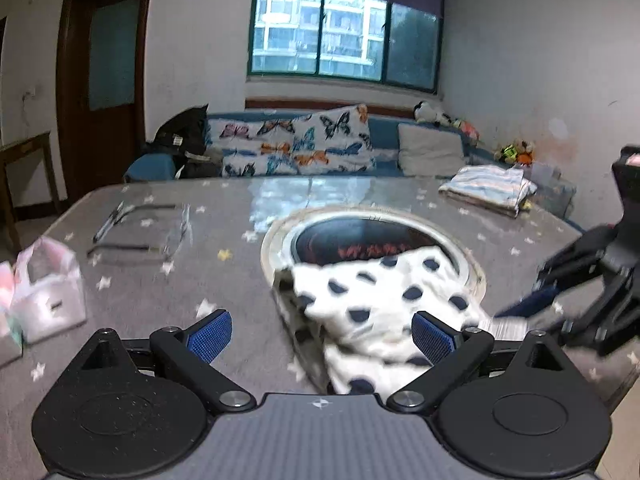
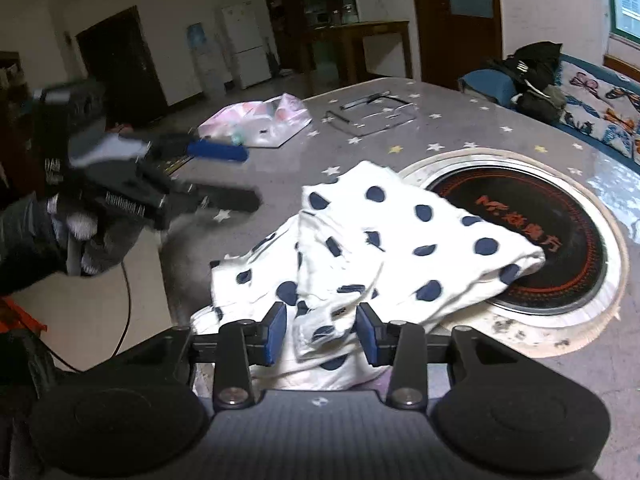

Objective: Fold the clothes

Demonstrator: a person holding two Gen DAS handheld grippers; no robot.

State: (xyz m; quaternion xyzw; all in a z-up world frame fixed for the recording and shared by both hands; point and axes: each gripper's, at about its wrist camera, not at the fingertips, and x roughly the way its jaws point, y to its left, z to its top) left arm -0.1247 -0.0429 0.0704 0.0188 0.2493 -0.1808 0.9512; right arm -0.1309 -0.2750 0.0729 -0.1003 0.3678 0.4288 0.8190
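Right wrist view shows the polka-dot garment (image 2: 384, 248) lying bunched on the grey star-patterned table (image 2: 460, 132), spreading from the right gripper (image 2: 322, 338) toward 1 o'clock, its far corner draped over the round inset cooktop (image 2: 576, 240). The right gripper's jaws stand partly apart, with a fold of the near hem between the blue pads; whether they touch it cannot be settled. The left gripper (image 2: 224, 176) appears blurred at 10 o'clock in this view, jaws wide apart and clear of the cloth. In the left wrist view the same tool (image 1: 322, 336) is open, and the garment lies mostly toward 1 o'clock from it, beside its right pad. Judgement: the right tool is the nearer to the cloth, and any coming grip turns on that near hem; the long axis runs from the near table edge toward the cooktop. The garment is crumpled, not squared. A folded pale striped stack (image 1: 488, 188) sits at the far right corner, a plastic bag (image 1: 44, 292) at the left edge, a thin wire frame (image 1: 140, 232) beyond it. Behind stand a sofa (image 1: 384, 136) with butterfly cushions and a window (image 1: 344, 36).
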